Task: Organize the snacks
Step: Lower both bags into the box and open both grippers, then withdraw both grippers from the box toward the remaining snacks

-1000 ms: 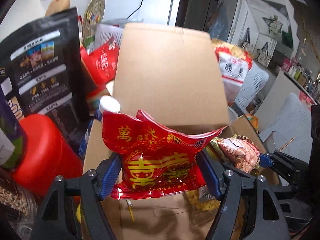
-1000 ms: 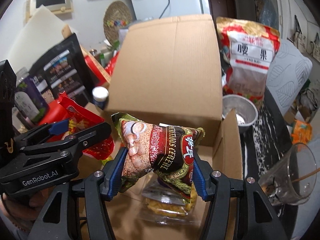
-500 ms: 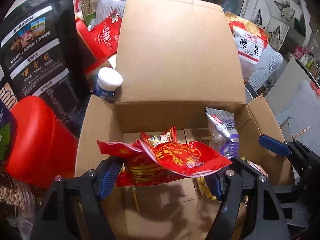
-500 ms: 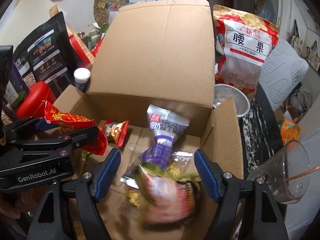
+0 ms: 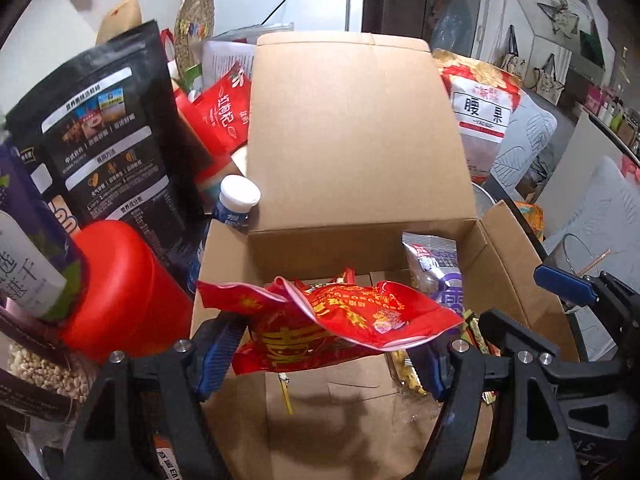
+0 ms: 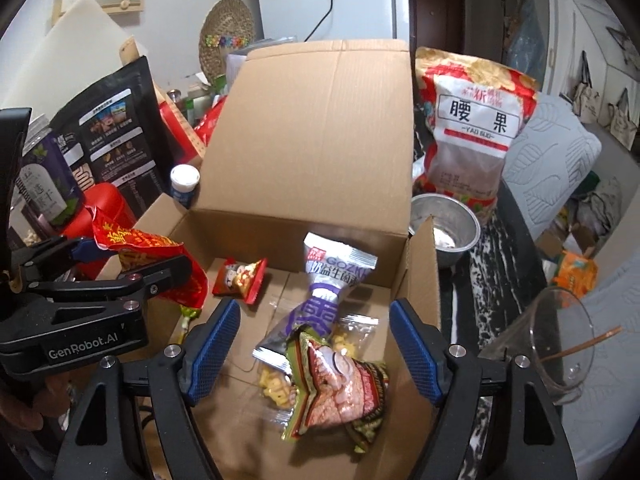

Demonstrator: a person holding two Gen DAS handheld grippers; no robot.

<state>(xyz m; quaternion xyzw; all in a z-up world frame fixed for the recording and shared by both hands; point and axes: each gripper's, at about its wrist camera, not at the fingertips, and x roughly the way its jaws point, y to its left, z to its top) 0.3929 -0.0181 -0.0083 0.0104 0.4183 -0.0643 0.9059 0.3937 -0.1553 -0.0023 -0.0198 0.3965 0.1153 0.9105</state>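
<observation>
The crinkled red foil snack bag with gold characters (image 5: 332, 328) is pinched between the pads of the left gripper (image 5: 320, 356) and hangs over the near left part of the open brown cardboard box (image 5: 360, 152), above its floor. The right gripper (image 6: 314, 350) stands wide with nothing between its blue pads, poised over the green-and-brown cereal packet (image 6: 340, 392) that lies on the box floor.

The step in hand looks like dropping snacks into the box: the right side's packet is in, the left one's bag is not yet let go. The next move probably calls for lowering the red bag a little toward the bare cardboard on the left and spreading the left gripper, so the bag lands flat beside the others and not on the wall.

Inside the box I count four loose packets: the cereal packet, a white-and-purple pouch (image 6: 332, 284) leaning under it, a clear packet of yellow pieces (image 6: 280, 388) partly beneath both, and a small red triangular sachet (image 6: 240, 280) toward the back left. Outside the box stand one large cashew bag with red and gold print (image 6: 472, 128), one tall black printed pouch (image 5: 108, 140), one red plastic lid (image 5: 124, 292), one white-capped bottle (image 5: 238, 200), one steel bowl (image 6: 444, 224) and one clear glass with a stick in it (image 6: 552, 344).
</observation>
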